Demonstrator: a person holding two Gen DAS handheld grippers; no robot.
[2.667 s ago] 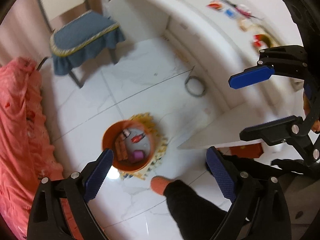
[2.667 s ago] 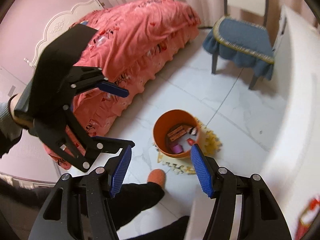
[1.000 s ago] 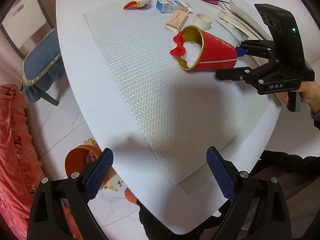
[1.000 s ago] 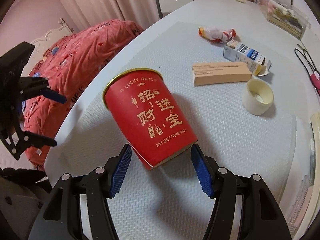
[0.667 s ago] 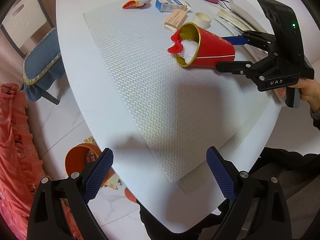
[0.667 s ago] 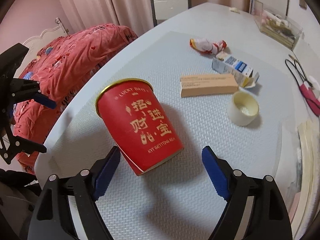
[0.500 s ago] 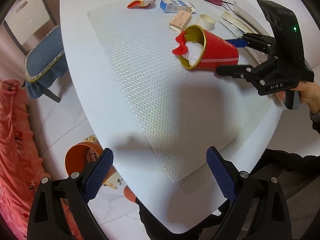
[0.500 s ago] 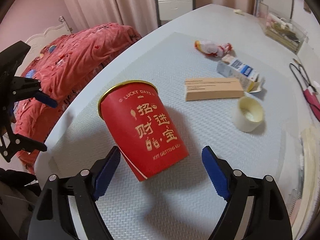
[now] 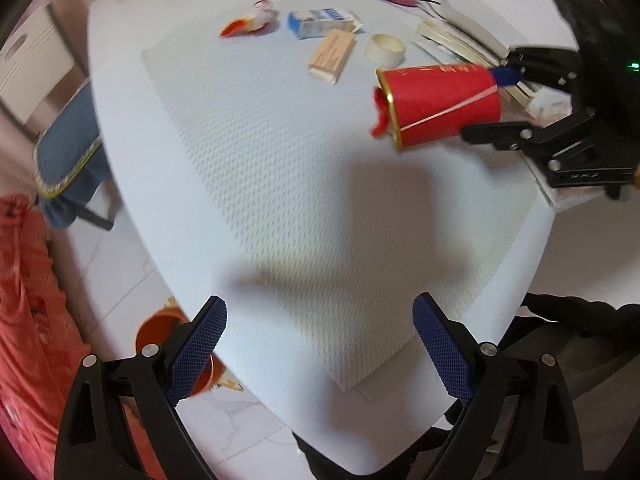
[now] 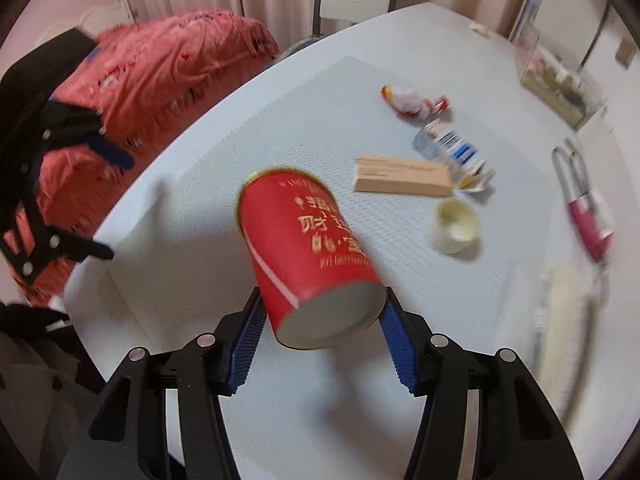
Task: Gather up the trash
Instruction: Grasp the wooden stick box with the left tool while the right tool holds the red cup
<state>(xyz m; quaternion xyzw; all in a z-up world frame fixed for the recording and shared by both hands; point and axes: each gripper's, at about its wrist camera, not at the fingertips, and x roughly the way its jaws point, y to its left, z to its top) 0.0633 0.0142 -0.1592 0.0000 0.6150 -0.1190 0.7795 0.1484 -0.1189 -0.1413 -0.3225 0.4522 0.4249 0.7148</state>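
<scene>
Our right gripper [image 10: 322, 322] points steeply down, its jaws closing on the red paper cup [image 10: 308, 252]; our left gripper [image 9: 320, 344] hangs wide open

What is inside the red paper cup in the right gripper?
In the left wrist view, crumpled red material sticks out of the red paper cup's mouth. The interior is hidden. The right gripper is closing on its base.

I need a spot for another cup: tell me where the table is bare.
Free: the textured mat between the table's near edge and the red cup. Crowded: the far side, with wrapper, blue box, tan box, tape roll.
</scene>
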